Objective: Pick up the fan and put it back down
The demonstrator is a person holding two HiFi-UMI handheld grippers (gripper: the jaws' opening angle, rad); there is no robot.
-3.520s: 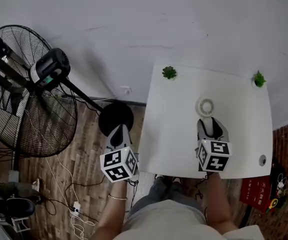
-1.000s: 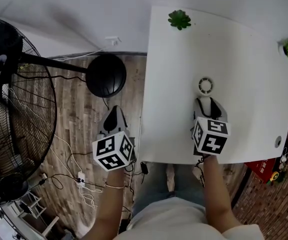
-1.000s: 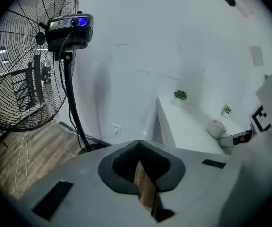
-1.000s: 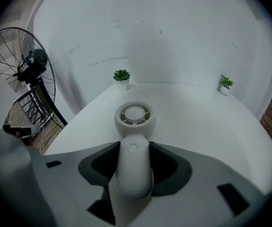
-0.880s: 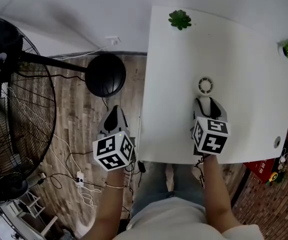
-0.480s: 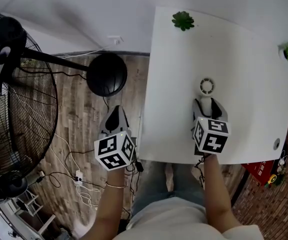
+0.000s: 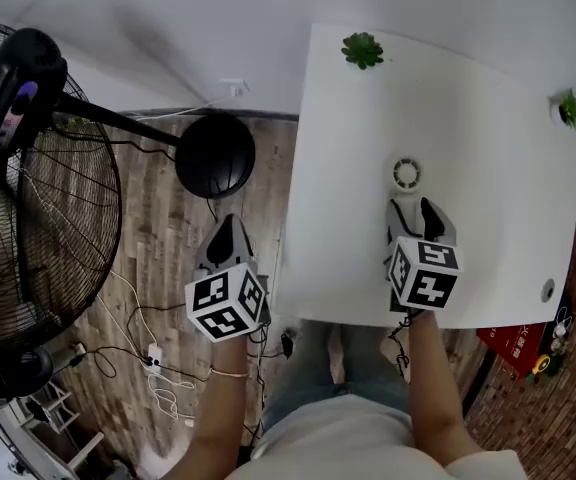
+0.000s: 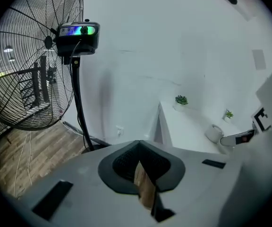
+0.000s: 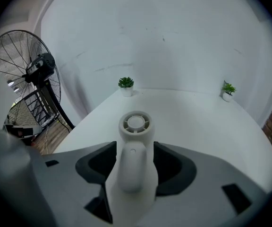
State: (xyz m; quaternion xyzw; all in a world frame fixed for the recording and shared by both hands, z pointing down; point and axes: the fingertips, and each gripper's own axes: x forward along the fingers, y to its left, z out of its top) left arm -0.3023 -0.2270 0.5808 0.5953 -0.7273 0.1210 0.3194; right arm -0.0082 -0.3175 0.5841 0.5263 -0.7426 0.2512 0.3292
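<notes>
A small white handheld fan (image 7: 406,174) sits at mid-frame on the white table (image 7: 488,118), its round head pointing away from the person. The right gripper (image 7: 414,211) has its jaws pressed against both sides of the fan's handle (image 9: 131,169). Whether the fan rests on the tabletop or hangs just above it cannot be told. The left gripper (image 7: 230,230), jaws together on nothing, hangs over the wooden floor left of the table, with a large pedestal fan (image 7: 28,168) filling the frame's left edge. The likely risk is that the smooth, rounded handle twists or slides between the pads, since the heavier head overhangs the grip and could tip down and knock the table.
</notes>
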